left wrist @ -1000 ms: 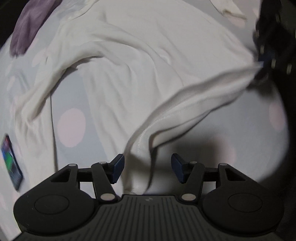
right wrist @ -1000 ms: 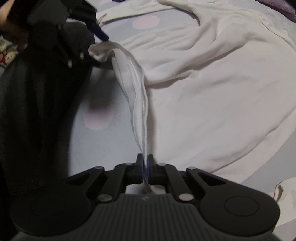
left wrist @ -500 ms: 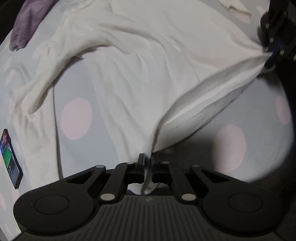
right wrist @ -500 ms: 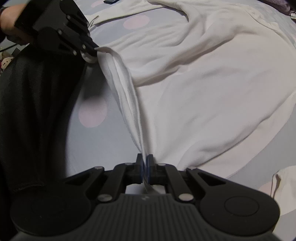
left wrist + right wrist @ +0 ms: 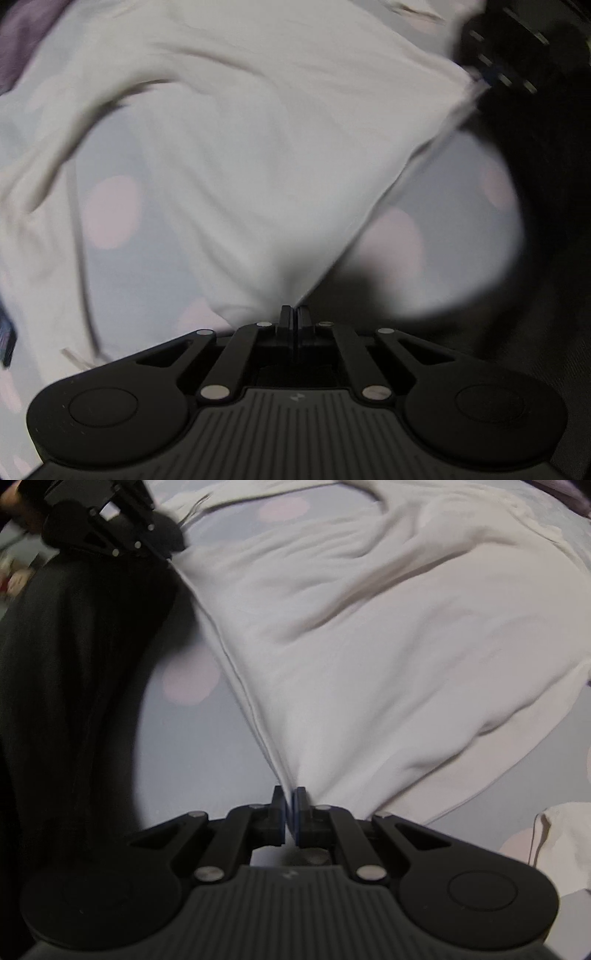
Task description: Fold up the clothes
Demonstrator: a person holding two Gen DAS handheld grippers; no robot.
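Hem (image 5: 236,672) taut, hand-held grippers pinching both ends

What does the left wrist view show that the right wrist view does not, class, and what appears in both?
Only the left wrist view shows a purple cloth at the top left corner and a dark flat object at the left edge, too blurred to identify. Only the right wrist view shows a second pale cloth at the lower right. Both show the white garment, its hem pulled taut between the left gripper and the right gripper, each shut on it, over the pink-dotted sheet.
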